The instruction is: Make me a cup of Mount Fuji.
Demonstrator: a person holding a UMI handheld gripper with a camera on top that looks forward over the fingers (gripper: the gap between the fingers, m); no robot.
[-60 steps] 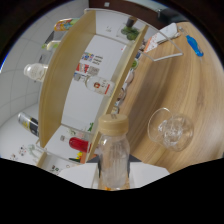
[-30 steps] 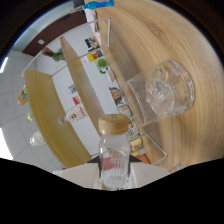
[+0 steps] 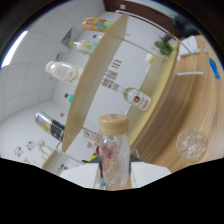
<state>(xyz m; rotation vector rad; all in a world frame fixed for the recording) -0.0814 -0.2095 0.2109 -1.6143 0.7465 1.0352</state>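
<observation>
Bottles lie scattered over the white tiled surface on both sides of a wooden divider board. A small green plant sits beyond it, with a blue object further along.

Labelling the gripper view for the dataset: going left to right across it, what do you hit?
Dark bottle on the white wall side → white bottle → clear bottle with tan cap standing at the tongs → bottle with red label → glass cup on the wooden counter.
</observation>
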